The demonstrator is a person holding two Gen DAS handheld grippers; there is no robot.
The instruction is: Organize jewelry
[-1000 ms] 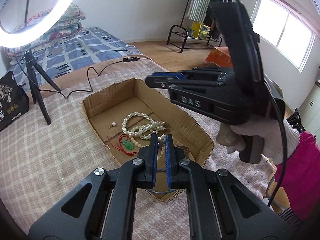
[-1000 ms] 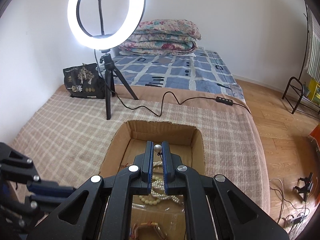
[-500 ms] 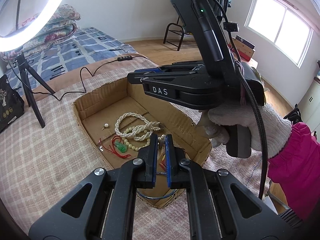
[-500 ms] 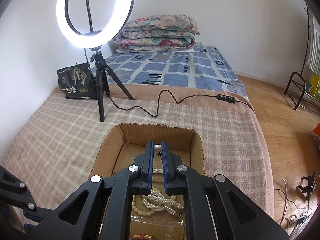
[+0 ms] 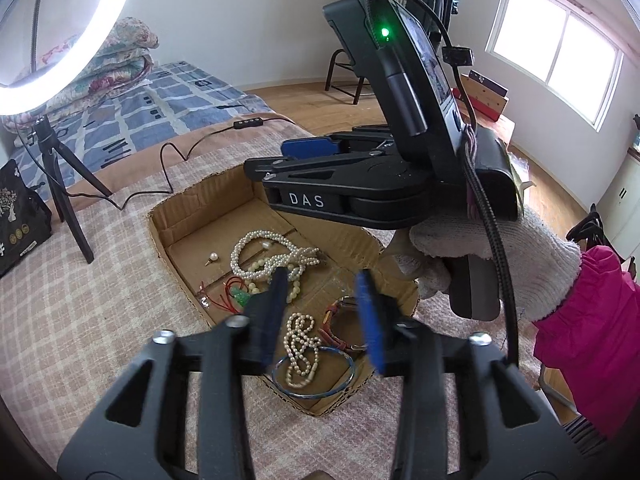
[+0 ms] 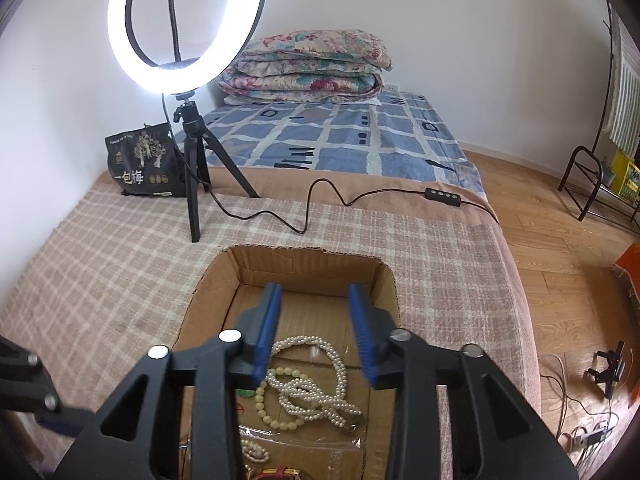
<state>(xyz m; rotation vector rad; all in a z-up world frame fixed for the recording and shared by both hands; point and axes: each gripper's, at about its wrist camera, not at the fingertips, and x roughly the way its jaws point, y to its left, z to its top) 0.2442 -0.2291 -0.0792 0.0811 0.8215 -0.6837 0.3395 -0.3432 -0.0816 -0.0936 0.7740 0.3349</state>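
Note:
A shallow cardboard box (image 5: 160,236) lies on the checked bedspread and holds jewelry. Inside are a long pearl necklace (image 5: 256,252), a single pearl earring (image 5: 212,257), a red cord with a green pendant (image 5: 236,294), a short pearl strand (image 5: 302,340), a blue bangle (image 5: 344,380) and a brown strap bracelet (image 5: 334,334). My left gripper (image 5: 322,320) is open and empty above the box's near end. My right gripper (image 6: 314,332) is open and empty above the box (image 6: 304,264), over the pearl necklace (image 6: 320,392). It also shows in the left wrist view (image 5: 316,148).
A ring light on a tripod (image 6: 192,184) stands on the bed behind the box, its cable (image 6: 304,216) trailing right. A black bag (image 6: 142,164) sits at the back left. Folded quilts (image 6: 308,68) lie by the wall. The bed edge drops to wooden floor (image 6: 560,264) at right.
Both grippers have opened. The pearl earring held between the right fingers is gone from them; a pearl earring lies in the box. The left gripper moved in over the box.

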